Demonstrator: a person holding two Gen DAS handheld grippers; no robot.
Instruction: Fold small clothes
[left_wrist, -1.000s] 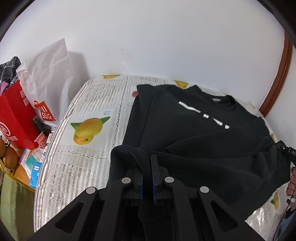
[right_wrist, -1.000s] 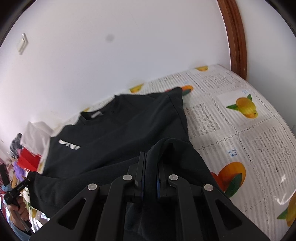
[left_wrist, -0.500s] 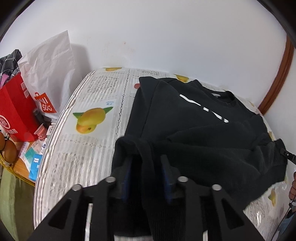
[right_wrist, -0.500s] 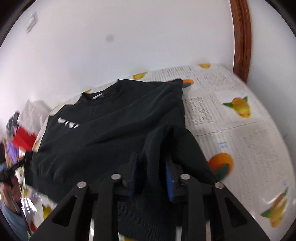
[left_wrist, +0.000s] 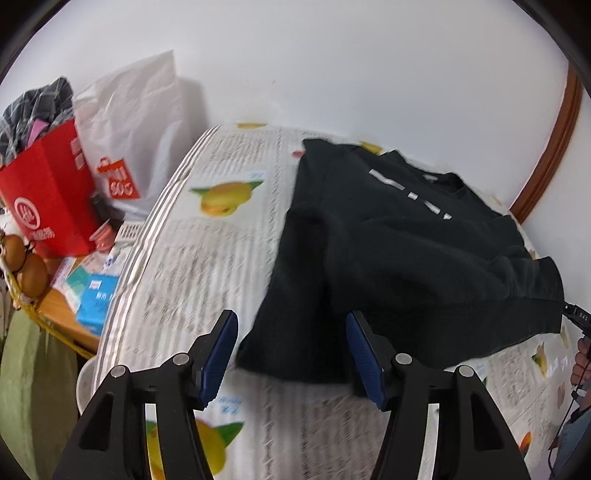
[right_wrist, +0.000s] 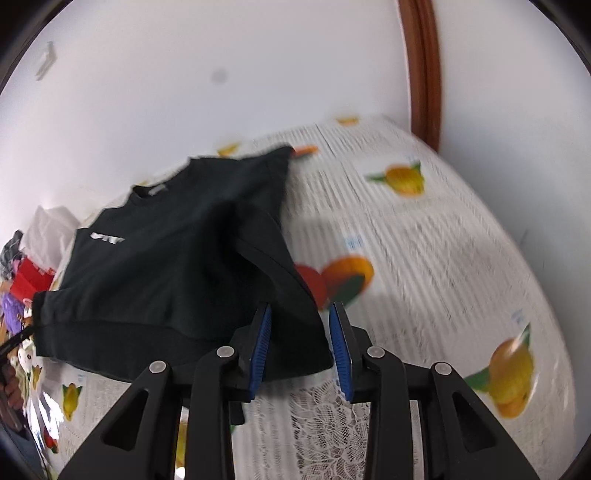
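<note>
Just let go: both my left fingers (left_wrist: 291, 354) and right fingers (right_wrist: 300, 347) are wide now, sweatshirt (left_wrist: 406, 236) hem dropped on the worktop (left_wrist: 207, 266), fold laid.

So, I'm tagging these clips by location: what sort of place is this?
Most likely a room in a home, not a lab. The black sweatshirt lies on a table with a fruit-print cloth pushed against a white wall, and shopping bags and small household clutter sit beside it.
</note>
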